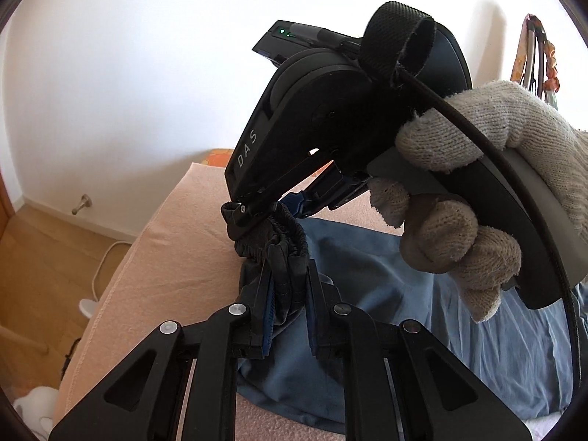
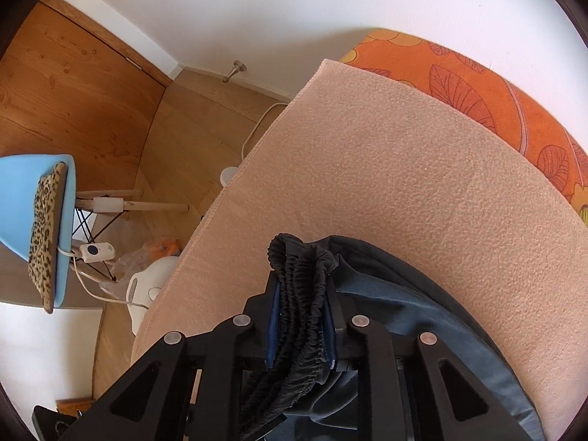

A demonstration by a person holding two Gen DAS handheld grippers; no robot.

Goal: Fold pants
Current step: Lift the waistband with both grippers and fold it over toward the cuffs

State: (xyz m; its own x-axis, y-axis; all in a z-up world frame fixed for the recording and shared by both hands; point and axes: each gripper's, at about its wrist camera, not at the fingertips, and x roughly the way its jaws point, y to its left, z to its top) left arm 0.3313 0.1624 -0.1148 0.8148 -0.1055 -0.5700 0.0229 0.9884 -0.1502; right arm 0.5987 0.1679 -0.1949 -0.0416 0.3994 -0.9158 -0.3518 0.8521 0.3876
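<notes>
left gripper: jaws closed on pants' dark elastic waistband | right gripper: jaws clamped on same bunched waistband, just ahead of left gripper, gloved hand on its handle | pants: blue cloth trailing behind and under both grippers on peach blanket

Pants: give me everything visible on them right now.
The pants are thin, soft blue-grey fabric, wrinkled, with a darker gathered elastic waistband. They lie spread on a peach fleece blanket over a bed, partly lifted at the waistband end. The waistband is bunched into several layers. The left gripper and the right gripper are each shut on it, side by side, the blue pads pressing the bunched band. The legs are not fully in view.
</notes>
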